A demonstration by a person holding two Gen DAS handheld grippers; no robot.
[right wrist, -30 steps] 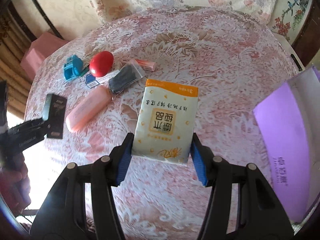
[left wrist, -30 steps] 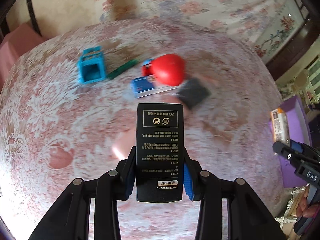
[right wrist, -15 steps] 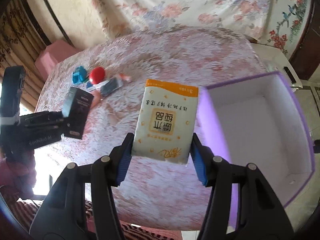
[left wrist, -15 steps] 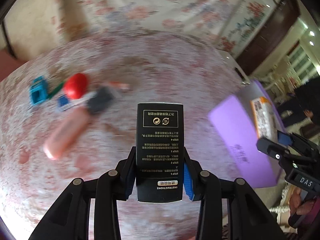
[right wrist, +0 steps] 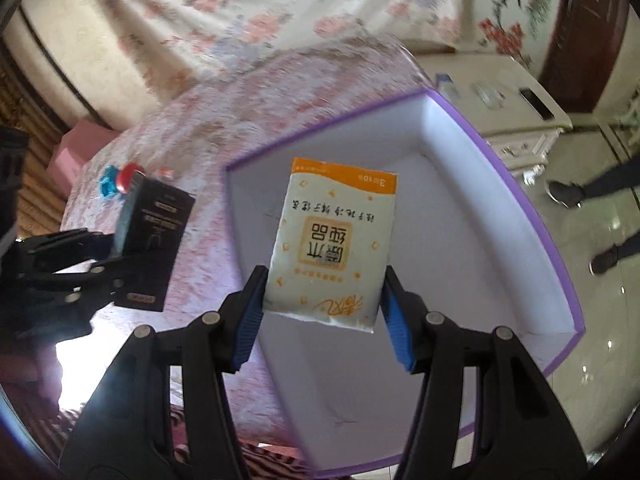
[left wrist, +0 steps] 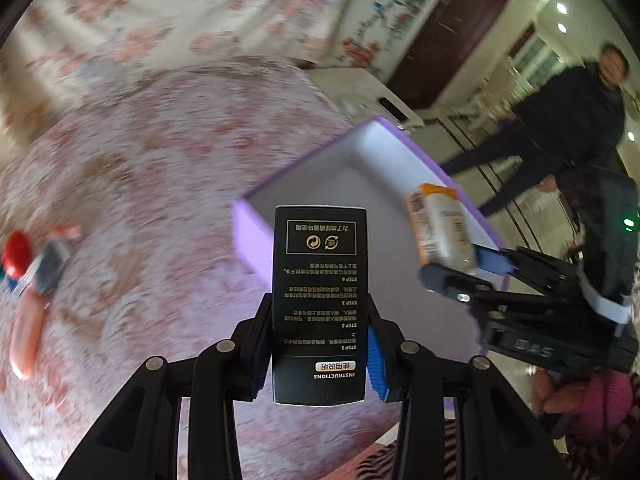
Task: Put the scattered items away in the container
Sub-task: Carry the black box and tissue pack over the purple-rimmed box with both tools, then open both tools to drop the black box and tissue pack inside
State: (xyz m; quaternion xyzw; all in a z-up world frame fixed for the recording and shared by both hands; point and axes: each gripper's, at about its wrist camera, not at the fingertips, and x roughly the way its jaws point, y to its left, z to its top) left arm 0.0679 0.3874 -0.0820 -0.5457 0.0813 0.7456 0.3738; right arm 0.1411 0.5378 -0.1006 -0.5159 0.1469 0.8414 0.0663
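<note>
My left gripper [left wrist: 318, 354] is shut on a black instruction box [left wrist: 319, 280] and holds it above the near wall of the purple box [left wrist: 256, 240]. My right gripper [right wrist: 322, 318] is shut on a white and orange tissue pack [right wrist: 334, 244], held over the white inside of the purple box [right wrist: 552, 248]. The right gripper [left wrist: 452, 276] with the tissue pack [left wrist: 438, 224] also shows in the left wrist view. The left gripper [right wrist: 116, 276] with the black box [right wrist: 156, 236] shows in the right wrist view.
A red egg-shaped thing [left wrist: 16, 254], a dark pouch [left wrist: 50, 266] and a pink tube [left wrist: 28, 332] lie at the table's left. A blue holder [right wrist: 107, 186] sits by them. A person [left wrist: 568, 120] walks on the floor at right. A white cabinet [right wrist: 508, 100] stands behind the box.
Both grippers have swung right, away from the scattered items. The tissue pack is now over the box's inside; the black box has reached its near wall.
</note>
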